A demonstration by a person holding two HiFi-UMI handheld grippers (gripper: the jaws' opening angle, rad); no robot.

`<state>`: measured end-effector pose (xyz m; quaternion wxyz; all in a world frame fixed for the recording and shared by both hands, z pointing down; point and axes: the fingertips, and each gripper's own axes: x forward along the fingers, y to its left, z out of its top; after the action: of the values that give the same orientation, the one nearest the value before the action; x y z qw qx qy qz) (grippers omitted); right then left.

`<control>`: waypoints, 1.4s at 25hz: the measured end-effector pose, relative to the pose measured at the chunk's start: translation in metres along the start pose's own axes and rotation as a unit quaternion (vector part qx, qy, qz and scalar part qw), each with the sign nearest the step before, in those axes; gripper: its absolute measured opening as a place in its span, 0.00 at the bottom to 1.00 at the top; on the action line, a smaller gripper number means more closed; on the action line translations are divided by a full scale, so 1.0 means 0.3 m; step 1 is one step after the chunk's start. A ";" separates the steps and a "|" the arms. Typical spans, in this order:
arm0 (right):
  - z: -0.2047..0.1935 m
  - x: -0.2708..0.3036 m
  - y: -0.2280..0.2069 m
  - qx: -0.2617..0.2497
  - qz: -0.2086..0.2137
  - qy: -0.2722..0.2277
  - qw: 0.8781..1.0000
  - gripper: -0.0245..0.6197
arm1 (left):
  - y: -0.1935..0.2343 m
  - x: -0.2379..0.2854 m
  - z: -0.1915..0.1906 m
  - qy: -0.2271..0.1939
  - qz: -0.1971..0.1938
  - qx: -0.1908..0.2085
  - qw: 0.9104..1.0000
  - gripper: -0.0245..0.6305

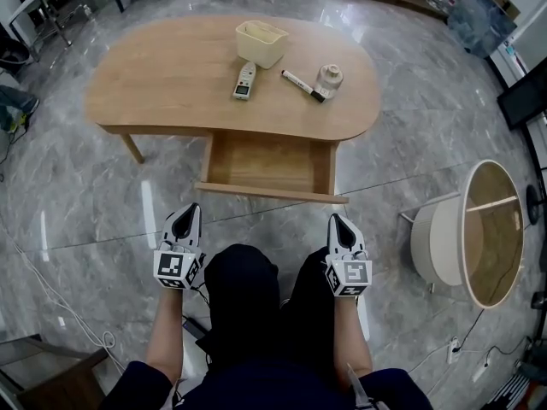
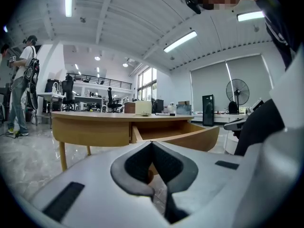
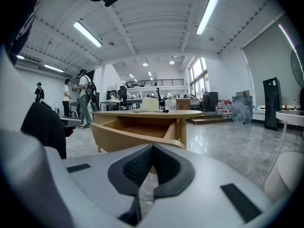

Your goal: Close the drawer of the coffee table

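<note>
Closing step not yet begun. The drawer [image 1: 269, 162] stands pulled fully out from the front edge of the bench [image 1: 162, 75], at 12 o'clock from the seated person, its inside bare.

Both tools hang low by the knees, well short of the drawer. The left gripper [image 1: 190, 213] sits at 7 o'clock from the drawer and the right gripper [image 1: 338, 222] at 5 o'clock. Each pair of fingers is clenched tip to tip with nothing between: the left fingers [image 2: 130, 163] and the right fingers [image 3: 173, 167] are dark, ribbed pads in smooth grey shells.

The next move probably calls for carrying one or both tools forward to the drawer front [image 1: 272, 193] and pushing squarely toward 12 o'clock. An off-centre push might skew it on its runners.

The bench is pale matt wood, a rounded bean shape on slim legs. The drawer front curves gently. The floor [image 1: 85, 195] is glossy grey marble. On top lie a cream tub [image 1: 261, 43], a handset [image 1: 244, 81], a marker [image 1: 302, 85] and a small white jar [image 1: 329, 78].
</note>
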<state>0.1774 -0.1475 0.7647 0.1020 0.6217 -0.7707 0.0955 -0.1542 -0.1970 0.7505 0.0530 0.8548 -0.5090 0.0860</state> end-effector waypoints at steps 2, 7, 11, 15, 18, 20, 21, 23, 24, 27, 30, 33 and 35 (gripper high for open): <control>-0.010 0.006 -0.003 -0.001 -0.007 0.000 1.000 0.08 | -0.001 0.016 -0.002 -0.003 -0.004 0.001 1.000 0.07; -0.021 0.040 -0.003 0.002 -0.013 -0.010 1.000 0.08 | 0.022 0.051 -0.026 -0.002 -0.006 0.003 1.000 0.07; -0.023 0.068 0.004 -0.004 -0.009 -0.011 1.000 0.08 | 0.030 0.072 -0.049 0.001 -0.005 0.000 1.000 0.07; -0.022 0.085 0.005 -0.004 -0.015 -0.018 1.000 0.08 | 0.042 0.091 -0.062 -0.002 -0.002 0.001 1.000 0.07; -0.016 0.104 0.003 -0.005 -0.027 -0.030 0.999 0.08 | 0.061 0.108 -0.069 -0.001 0.008 0.000 1.000 0.08; -0.010 0.116 0.007 -0.004 -0.031 -0.037 0.999 0.08 | 0.071 0.113 -0.066 0.000 0.014 0.001 1.000 0.08; -0.008 0.118 0.004 -0.002 -0.033 -0.037 0.999 0.08 | 0.069 0.118 -0.062 -0.002 0.015 0.001 1.000 0.08; -0.005 0.115 -0.008 0.000 -0.039 -0.037 0.999 0.08 | 0.054 0.133 -0.056 -0.006 0.014 -0.001 1.000 0.08; -0.005 0.113 -0.013 -0.002 -0.042 -0.037 0.998 0.08 | 0.048 0.139 -0.054 -0.009 0.014 -0.003 1.000 0.08; -0.001 0.119 -0.016 -0.008 -0.049 -0.039 0.998 0.08 | 0.047 0.150 -0.057 -0.011 0.021 -0.010 1.000 0.08; 0.001 0.143 -0.019 -0.007 -0.053 -0.043 0.998 0.08 | 0.056 0.173 -0.060 -0.004 0.030 -0.007 1.000 0.08; -0.031 0.112 -0.022 -0.009 -0.055 -0.034 0.998 0.08 | 0.034 0.160 -0.089 0.006 0.027 -0.021 0.999 0.08; -0.032 0.098 -0.017 -0.010 -0.051 -0.034 0.998 0.08 | 0.029 0.146 -0.087 0.007 0.025 -0.030 0.999 0.08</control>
<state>0.1766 -0.1735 0.7822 0.0872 0.6617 -0.7422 0.0612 -0.1438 -0.2341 0.7850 0.0796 0.8393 -0.5320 0.0782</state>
